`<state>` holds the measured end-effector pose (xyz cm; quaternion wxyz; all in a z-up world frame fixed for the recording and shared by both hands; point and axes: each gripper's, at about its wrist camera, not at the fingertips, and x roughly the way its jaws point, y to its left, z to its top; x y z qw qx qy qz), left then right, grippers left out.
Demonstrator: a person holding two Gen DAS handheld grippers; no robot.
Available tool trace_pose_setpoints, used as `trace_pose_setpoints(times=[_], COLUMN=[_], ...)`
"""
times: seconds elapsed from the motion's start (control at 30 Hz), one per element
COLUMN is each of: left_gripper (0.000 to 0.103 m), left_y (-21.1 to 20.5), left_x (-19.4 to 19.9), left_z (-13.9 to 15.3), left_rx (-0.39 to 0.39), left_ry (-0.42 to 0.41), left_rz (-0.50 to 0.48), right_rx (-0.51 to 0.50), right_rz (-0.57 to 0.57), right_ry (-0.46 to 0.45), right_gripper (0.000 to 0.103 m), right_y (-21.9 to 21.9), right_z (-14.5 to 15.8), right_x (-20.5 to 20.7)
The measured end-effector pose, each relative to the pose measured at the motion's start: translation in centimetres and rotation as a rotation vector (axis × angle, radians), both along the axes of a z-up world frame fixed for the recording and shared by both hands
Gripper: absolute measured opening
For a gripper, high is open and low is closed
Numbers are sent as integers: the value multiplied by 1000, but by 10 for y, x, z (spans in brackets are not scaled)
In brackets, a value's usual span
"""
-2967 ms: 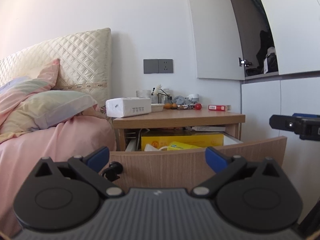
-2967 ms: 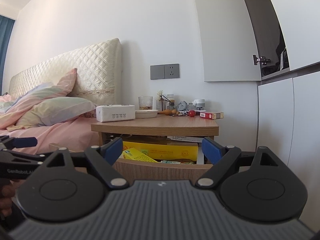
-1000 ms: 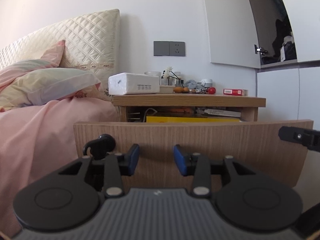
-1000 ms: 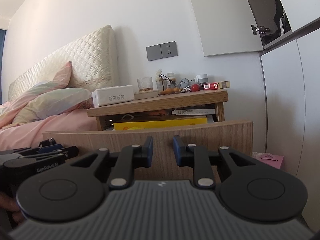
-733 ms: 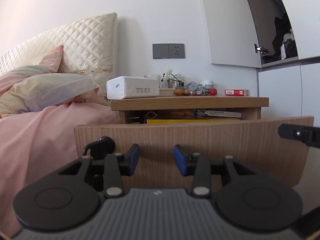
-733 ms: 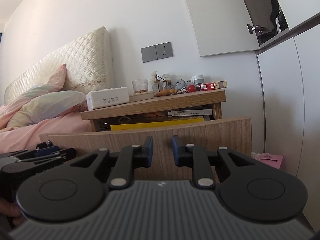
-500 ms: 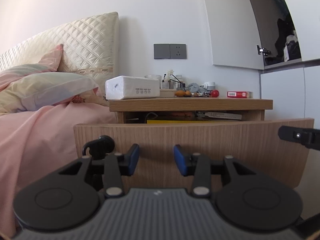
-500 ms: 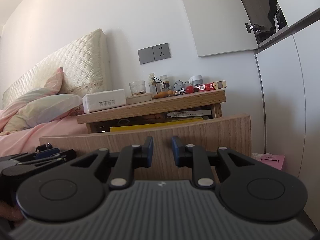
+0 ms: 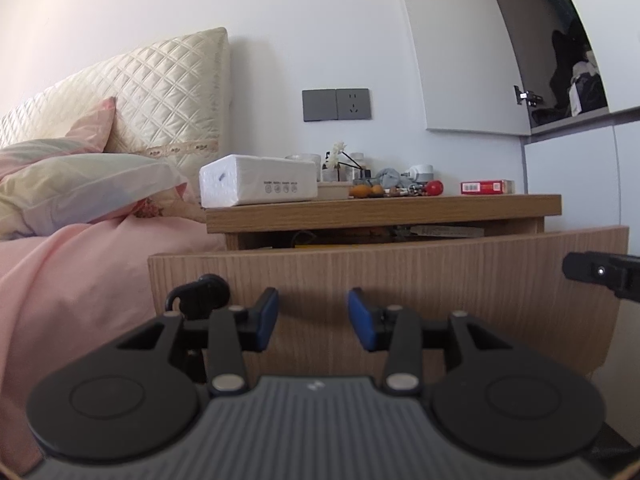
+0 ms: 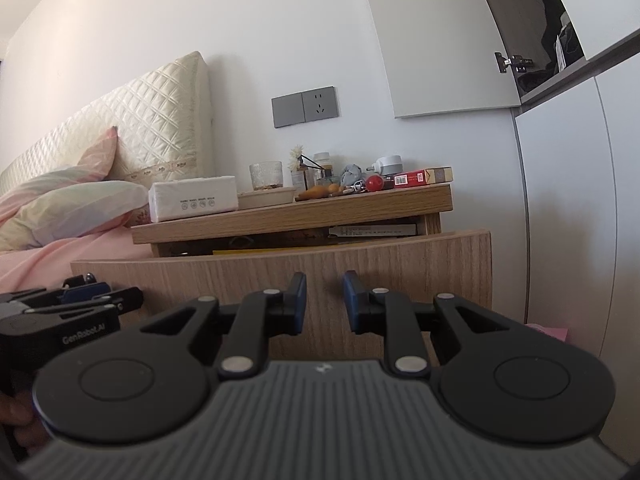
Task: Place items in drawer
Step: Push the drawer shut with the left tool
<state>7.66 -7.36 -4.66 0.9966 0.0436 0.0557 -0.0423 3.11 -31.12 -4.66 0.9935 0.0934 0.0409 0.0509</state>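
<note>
We hold both grippers low against the drawer (image 9: 384, 276) front, which stands pulled out just ahead of our fingertips. The left gripper (image 9: 313, 320) has its fingers partly spread around nothing; the right gripper (image 10: 323, 304) has them narrowly parted, also empty. If we push unevenly, the drawer could skew and jam — or catch the papers (image 10: 374, 231) lying just above its edge.

Both wrist cameras sit low, close before the drawer front (image 9: 400, 272), facing the nightstand (image 10: 304, 210)
</note>
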Motion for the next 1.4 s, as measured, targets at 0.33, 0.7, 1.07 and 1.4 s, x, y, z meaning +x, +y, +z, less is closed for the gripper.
trace_pose_setpoints(times=[0.33,0.7,1.07,1.4], left_gripper=[47,49,52,53], left_y=[-2,-8,-14,-17], left_x=[26,59,91,107], left_z=[-2,0,1,0], left_rx=[-15,-17,-1,12], left_ry=[-1,14,18,18], left_rz=[-19,-41,-38,-36], right_rx=[-12,-25,-34,-23], right_rz=[-9,-12,-4,-5], right_ry=[4,-20,-16,-3], right_gripper=[23,23,23,23], right_y=[-3,-6,-17,-23], right_z=[-5,-11,-12,-15], right_x=[25,53,82,98])
